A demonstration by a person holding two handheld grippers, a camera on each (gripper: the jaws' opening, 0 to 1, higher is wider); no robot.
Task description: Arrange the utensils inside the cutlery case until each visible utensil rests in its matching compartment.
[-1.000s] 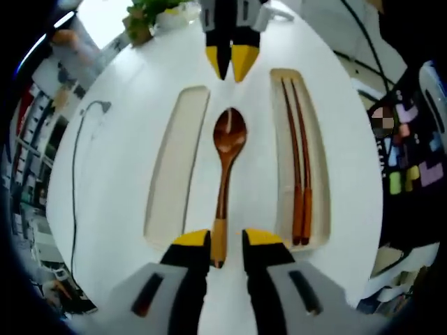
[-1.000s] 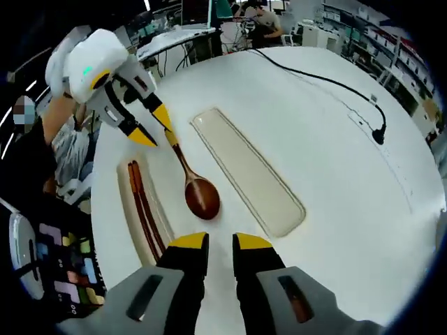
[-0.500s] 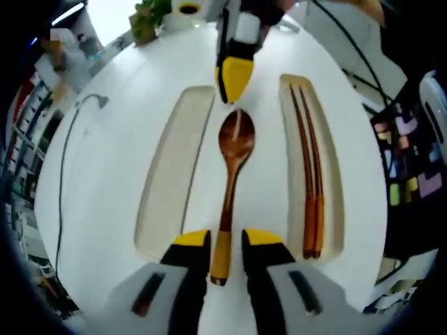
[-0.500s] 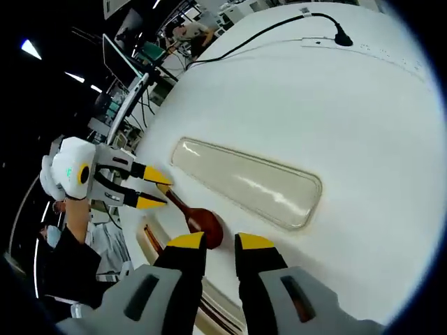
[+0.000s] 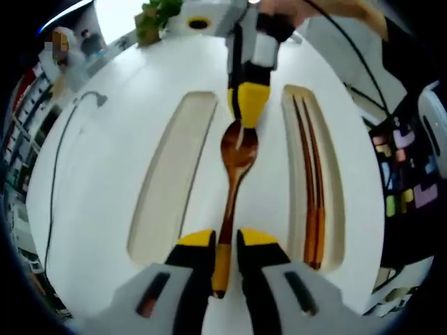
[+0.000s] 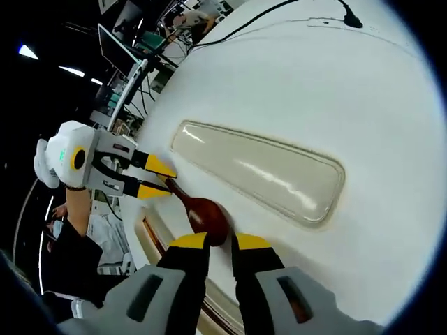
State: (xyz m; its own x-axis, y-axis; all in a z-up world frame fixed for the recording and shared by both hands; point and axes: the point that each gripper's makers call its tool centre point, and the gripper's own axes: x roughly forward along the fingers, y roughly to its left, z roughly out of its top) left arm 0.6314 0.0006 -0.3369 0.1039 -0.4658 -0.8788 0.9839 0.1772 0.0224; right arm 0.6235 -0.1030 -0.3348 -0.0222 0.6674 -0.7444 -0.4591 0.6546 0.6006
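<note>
A brown wooden spoon (image 5: 237,150) lies on the white case surface between two recesses. My left gripper (image 5: 225,241) has closed in on the yellow-tipped handle end; it is also in the right gripper view (image 6: 171,183). Coming in from the far side, my right gripper (image 5: 242,125) has its tips at the bowl's far rim. The spoon bowl (image 6: 208,213) sits just ahead of my right gripper (image 6: 221,241), whose jaws stand a narrow gap apart. A pair of brown chopsticks (image 5: 311,174) rests in the right recess. The long left recess (image 5: 171,174) (image 6: 258,171) holds nothing.
A black cable (image 5: 59,153) (image 6: 279,10) runs over the white table on the empty recess's side. A potted plant (image 5: 157,14) stands at the far edge. A colour card (image 5: 412,181) lies beyond the chopsticks' side. A person's sleeve (image 6: 70,265) shows behind the left gripper.
My left jaws have narrowed onto the spoon handle. The right gripper has rolled and come down from beyond the spoon until its tips meet the bowl's rim.
</note>
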